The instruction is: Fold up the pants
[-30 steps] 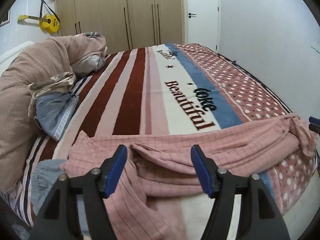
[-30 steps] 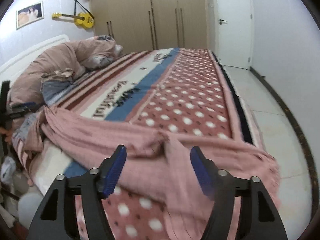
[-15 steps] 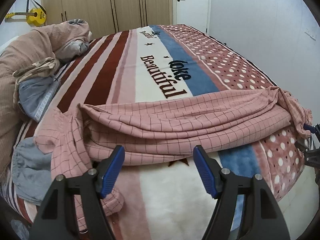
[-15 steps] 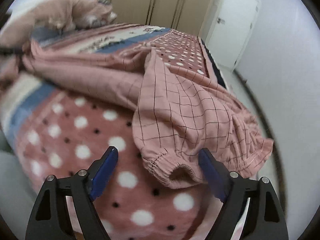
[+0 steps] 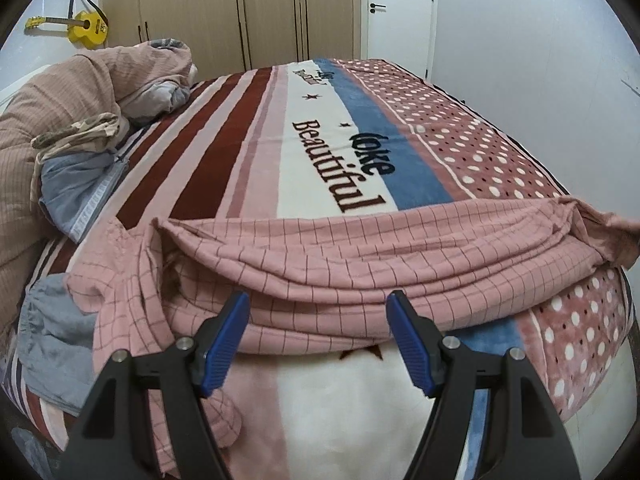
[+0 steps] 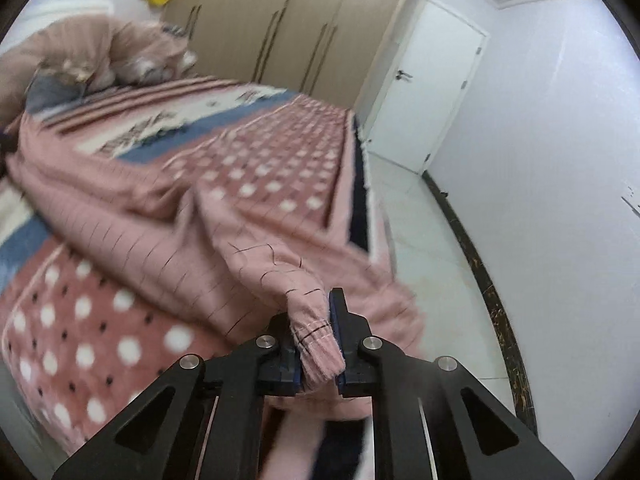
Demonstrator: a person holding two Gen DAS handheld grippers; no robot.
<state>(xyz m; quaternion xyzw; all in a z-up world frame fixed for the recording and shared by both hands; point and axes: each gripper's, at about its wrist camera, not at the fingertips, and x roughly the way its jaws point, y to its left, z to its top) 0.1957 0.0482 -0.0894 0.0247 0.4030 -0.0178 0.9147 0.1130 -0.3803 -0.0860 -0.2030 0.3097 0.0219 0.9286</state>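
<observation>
The pink cotton pants with a thin dark check (image 5: 360,264) lie in loose lengthwise folds across the foot of the bed, on a plush blanket of stripes, polka dots and lettering (image 5: 320,152). Half a second back the right claw (image 6: 318,350) stood wide with a gathered leg cuff lying loose between its blue pads; now it has snapped tight on that cuff (image 6: 316,344), at the corner of the bed nearest the white door (image 6: 428,88). I would judge that the grasp which starts the fold is made on that side.

The left claw (image 5: 318,338) has dropped closer to the near edge of the cloth. It is well open and holds nothing, with the folded edge just beyond its tips.

The pants run crosswise over the bed. Their long axis goes from the bunched waist end at the left (image 5: 116,280), beside some blue-grey clothing (image 5: 52,328), to the cuffs at the right. A rumpled brown duvet (image 5: 60,120) is heaped well apart, towards the head of the bed.
</observation>
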